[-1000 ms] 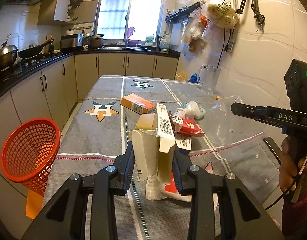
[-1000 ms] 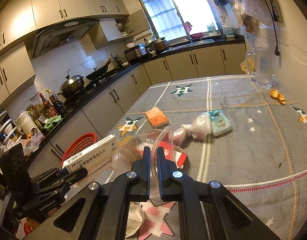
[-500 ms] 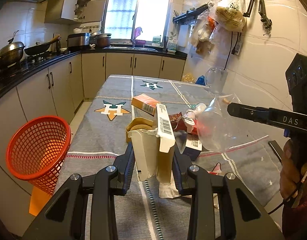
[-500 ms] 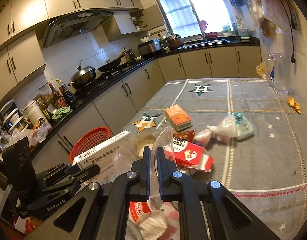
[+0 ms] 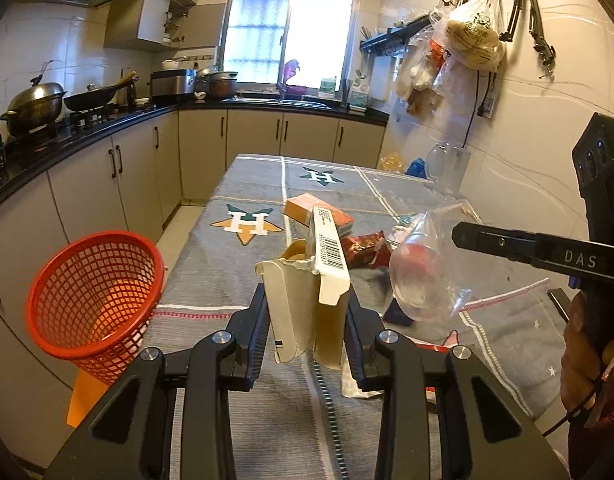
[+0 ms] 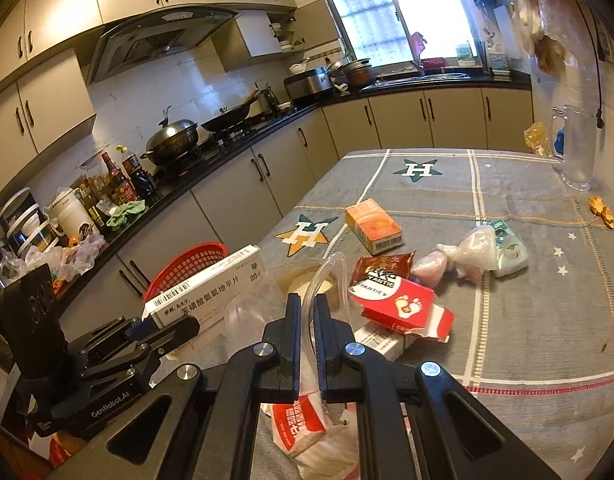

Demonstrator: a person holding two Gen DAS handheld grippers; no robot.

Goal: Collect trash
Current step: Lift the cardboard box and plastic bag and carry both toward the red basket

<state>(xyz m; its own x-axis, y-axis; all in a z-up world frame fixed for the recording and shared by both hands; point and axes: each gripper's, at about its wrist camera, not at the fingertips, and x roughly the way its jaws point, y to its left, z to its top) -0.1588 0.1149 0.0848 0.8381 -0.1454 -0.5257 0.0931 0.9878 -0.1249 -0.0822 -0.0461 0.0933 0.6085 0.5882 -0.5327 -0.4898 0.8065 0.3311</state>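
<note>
Left wrist view: the left gripper [image 5: 307,320] clamps a torn white medicine box [image 5: 323,264] with a barcode, held above the grey tablecloth [image 5: 243,280] with "H" star emblems. A red mesh basket [image 5: 95,300] hangs at nine o'clock. At three o'clock, the right gripper [image 5: 459,236], marked "DAS", pinches a clear plastic bag [image 5: 423,276] between nearly closed jaws. A wrapper reading "YANTIE" [image 6: 381,272] lies at twelve o'clock beyond it.

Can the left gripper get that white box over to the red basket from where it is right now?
Probably yes: the left gripper grips the white box, and the red basket stands open-mouthed just off its left side with nothing between.
</note>
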